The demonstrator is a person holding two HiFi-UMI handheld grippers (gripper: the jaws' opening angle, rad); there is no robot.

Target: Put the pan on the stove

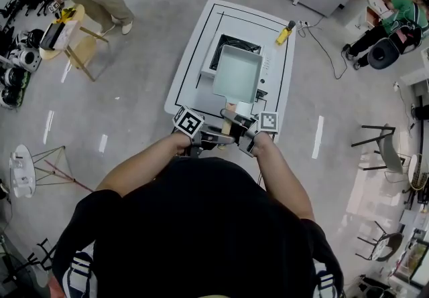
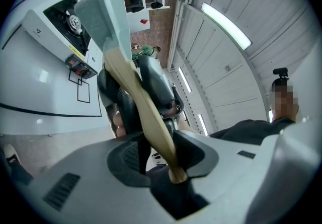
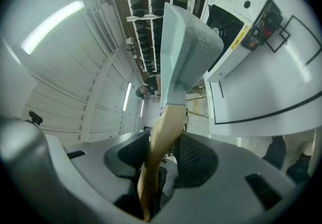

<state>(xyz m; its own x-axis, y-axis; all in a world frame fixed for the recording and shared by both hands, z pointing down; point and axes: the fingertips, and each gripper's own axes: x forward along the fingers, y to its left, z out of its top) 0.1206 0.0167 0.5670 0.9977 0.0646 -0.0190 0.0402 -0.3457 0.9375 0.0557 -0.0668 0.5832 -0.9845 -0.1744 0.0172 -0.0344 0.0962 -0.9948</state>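
Holding the pan point(image 1: 237, 73) two-handed by its wooden handle point(image 1: 228, 126), at the near edge of the counter point(image 1: 184, 76).

Head view: left gripper point(image 1: 220, 137) and right gripper point(image 1: 236, 121) meet on the handle, close in front of the person's torso. The pan body sits out ahead of both and overlaps the near-right part of the stove point(image 1: 231, 45). Most of the burner is uncovered, beyond the pan and to its left. The long axis, handle to pan, runs straight away from the person toward the stove.

Left gripper view: fingers point(image 2: 126, 155) clenched on the handle, butt end deep in the throat. The right gripper grips the same handle further along, so the right is the nearer of the two to the pan body. The burner shows left of the pan.

Right gripper view: fingers point(image 3: 198, 155) clamped on the handle, nothing between them and the pan. The burner shows right of the pan, past its far edge.

Judgement: the pan looks carried just over the stove rather than seated on it, but I can't confirm contact from these angles. The next move turns on pushing forward along the handle axis and slightly left to centre it over the burner, then lowering it level.
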